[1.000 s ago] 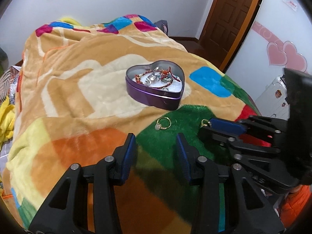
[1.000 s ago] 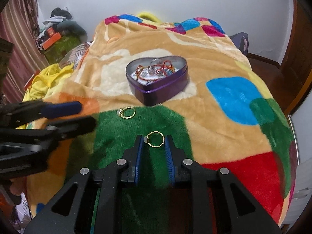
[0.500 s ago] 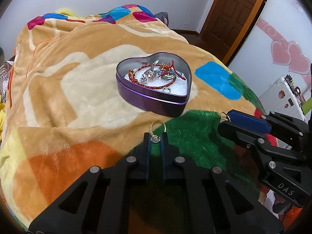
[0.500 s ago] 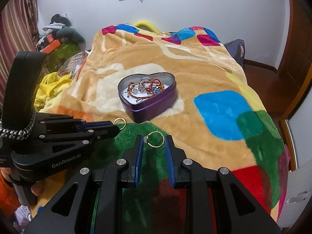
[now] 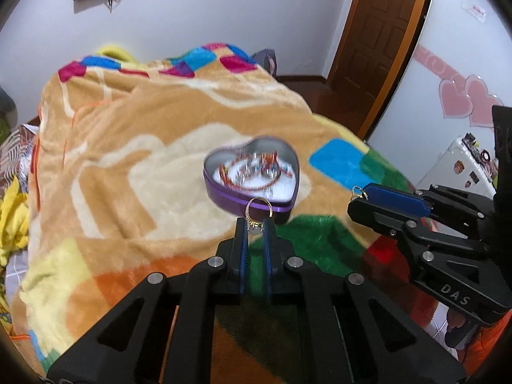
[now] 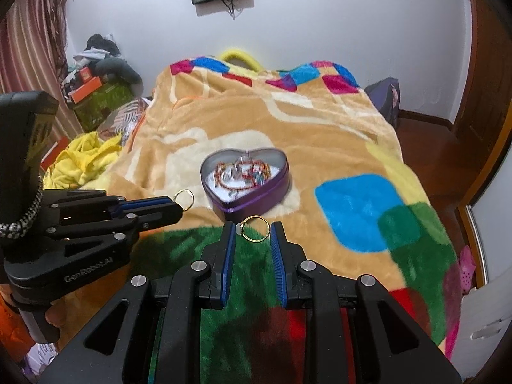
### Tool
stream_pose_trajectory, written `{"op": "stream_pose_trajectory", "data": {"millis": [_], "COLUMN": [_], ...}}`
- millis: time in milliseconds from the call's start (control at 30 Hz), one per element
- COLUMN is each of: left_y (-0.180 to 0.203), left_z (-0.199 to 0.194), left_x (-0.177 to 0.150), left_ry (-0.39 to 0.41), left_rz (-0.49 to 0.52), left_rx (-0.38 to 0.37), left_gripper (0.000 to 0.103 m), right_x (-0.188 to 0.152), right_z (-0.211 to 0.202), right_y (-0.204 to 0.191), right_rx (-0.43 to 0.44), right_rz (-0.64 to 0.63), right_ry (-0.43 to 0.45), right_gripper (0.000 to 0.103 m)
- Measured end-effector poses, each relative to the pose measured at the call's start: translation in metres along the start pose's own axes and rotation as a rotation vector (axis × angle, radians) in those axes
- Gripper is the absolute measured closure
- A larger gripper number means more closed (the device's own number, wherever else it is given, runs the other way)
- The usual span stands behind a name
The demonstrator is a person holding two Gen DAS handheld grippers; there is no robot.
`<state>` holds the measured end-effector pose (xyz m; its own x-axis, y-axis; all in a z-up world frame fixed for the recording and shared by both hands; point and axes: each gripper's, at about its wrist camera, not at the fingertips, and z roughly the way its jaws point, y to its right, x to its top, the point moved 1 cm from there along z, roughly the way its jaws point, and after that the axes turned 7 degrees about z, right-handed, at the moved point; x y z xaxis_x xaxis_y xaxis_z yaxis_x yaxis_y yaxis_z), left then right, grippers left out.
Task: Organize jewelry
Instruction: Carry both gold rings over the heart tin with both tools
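Note:
A purple heart-shaped tin [image 5: 224,188] [image 6: 275,185] holding red cords and several silver pieces sits on the blanket. My left gripper [image 5: 255,227] is shut on a gold ring [image 5: 258,206] with a small stone and holds it in the air in front of the tin. It also shows in the right wrist view [image 6: 179,204], with its ring [image 6: 184,199]. My right gripper [image 6: 252,233] is shut on a second gold ring [image 6: 254,228], lifted above the green patch. In the left wrist view the right gripper [image 5: 358,196] stands to the right of the tin.
The colourful fleece blanket [image 6: 320,134] covers the bed. Yellow cloth [image 6: 83,160] and boxes [image 6: 96,96] lie at the bed's left side. A wooden door [image 5: 377,32] and a white case [image 5: 460,166] stand to the right.
Both grippers have risen away from the blanket, each with its ring. The tin now appears smaller and farther. The left gripper, open one second ago, closed on its ring.

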<state>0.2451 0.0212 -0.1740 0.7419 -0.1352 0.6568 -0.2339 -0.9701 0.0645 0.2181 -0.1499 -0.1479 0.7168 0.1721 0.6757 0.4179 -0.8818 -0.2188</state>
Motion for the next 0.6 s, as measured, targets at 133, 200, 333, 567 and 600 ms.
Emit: {"op": "stream_pose_trajectory", "data": {"millis": [133, 200, 333, 567, 600], "left_y": [-0.002, -0.003, -0.008, -0.016, -0.017], "left_z": [-0.015, -0.021, -0.03, -0.029, -0.027], "left_x": [0.012, 0.017, 0.028, 0.041, 0.041], "left_ry": [0.049, 0.069, 0.106, 0.13, 0.129], "left_rz": [0.002, 0.005, 0.004, 0.01, 0.009], "left_rx": [0.008, 0.014, 0.013, 0.025, 0.025], "left_gripper": [0.095, 0.095, 0.095, 0.095, 0.095], "right_x": [0.009, 0.014, 0.025, 0.039, 0.042], "right_z": [-0.007, -0.01, -0.014, -0.012, -0.01], "right_y": [-0.001, -0.002, -0.005, -0.005, -0.004], "right_rx": [0.002, 0.003, 0.009, 0.015, 0.012], "right_rz": [-0.002, -0.002, -0.009, -0.007, -0.002], "right_ry": [0.032, 0.048, 0.08, 0.117, 0.123], "right_gripper": [0.083, 0.083, 0.083, 0.083, 0.083]}}
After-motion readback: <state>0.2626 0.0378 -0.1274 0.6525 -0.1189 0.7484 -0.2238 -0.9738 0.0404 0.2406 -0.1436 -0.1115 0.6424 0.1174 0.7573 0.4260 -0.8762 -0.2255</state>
